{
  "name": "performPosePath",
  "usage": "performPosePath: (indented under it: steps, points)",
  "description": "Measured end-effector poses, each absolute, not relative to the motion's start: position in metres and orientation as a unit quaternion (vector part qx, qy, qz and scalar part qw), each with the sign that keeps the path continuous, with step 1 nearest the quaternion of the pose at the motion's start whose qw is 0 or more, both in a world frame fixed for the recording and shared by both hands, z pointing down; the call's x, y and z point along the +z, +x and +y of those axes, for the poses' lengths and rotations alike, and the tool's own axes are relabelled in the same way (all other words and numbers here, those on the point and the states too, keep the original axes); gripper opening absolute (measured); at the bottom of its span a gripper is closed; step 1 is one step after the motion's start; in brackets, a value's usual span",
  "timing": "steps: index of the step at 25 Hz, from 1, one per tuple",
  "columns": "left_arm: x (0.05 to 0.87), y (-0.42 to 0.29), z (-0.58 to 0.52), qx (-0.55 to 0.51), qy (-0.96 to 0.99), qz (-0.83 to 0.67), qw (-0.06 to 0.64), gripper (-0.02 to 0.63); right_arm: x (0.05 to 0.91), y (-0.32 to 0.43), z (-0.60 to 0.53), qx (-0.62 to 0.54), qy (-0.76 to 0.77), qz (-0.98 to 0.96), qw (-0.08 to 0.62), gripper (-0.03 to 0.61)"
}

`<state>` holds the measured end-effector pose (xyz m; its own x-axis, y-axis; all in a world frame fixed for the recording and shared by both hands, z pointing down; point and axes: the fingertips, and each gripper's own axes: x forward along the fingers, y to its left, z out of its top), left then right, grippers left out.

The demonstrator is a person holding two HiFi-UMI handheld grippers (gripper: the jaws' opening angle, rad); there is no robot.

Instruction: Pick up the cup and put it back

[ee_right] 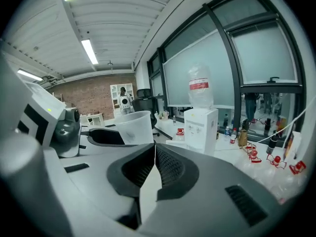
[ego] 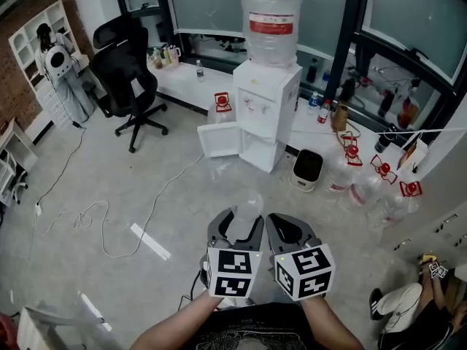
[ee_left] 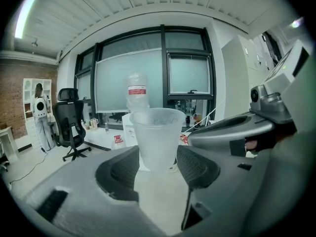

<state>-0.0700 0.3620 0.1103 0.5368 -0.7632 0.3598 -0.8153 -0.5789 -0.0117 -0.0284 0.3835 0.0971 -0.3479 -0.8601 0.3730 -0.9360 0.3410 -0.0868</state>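
1. Left gripper view: the left gripper (ee_left: 157,168) is clamped on the cup (ee_left: 157,137) at its lower wall, holding it in mid-air.
2. Jaws of the right gripper (ee_right: 154,163) are together and empty.
3. The cup appears to be thin, translucent plastic, likely light and crushable. A low, gentle side grip suits it.

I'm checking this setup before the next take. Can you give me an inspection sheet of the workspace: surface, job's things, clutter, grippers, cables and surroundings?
Surface: grey floor, with no table in view below the grippers.
Job's things: translucent cup, upright and held off the floor.
Clutter: clear water jugs with red caps on the floor to the right of the water dispenser; small bin beside it.
Grippers: left gripper jaws closed on the cup's lower part; right gripper jaws together, nothing between them.
Cables: white cable looping across the floor.
Surroundings: office chair; dark-framed windows; one person standing far left; another person at lower right.
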Motion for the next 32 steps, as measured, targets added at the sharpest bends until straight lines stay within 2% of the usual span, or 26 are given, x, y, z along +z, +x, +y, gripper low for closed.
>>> performPosePath:
  steps: [15, 32]
  points:
    - [0.125, -0.052, 0.304, 0.174, 0.872, -0.449, 0.082, 0.244, 0.105, -0.009, 0.317, 0.131, 0.557, -0.809, 0.138, 0.021]
    - [0.141, 0.035, 0.157, 0.187, 0.858, -0.465, 0.111, 0.244, 0.117, 0.074, 0.163, 0.149, 0.526, -0.822, 0.162, 0.021]
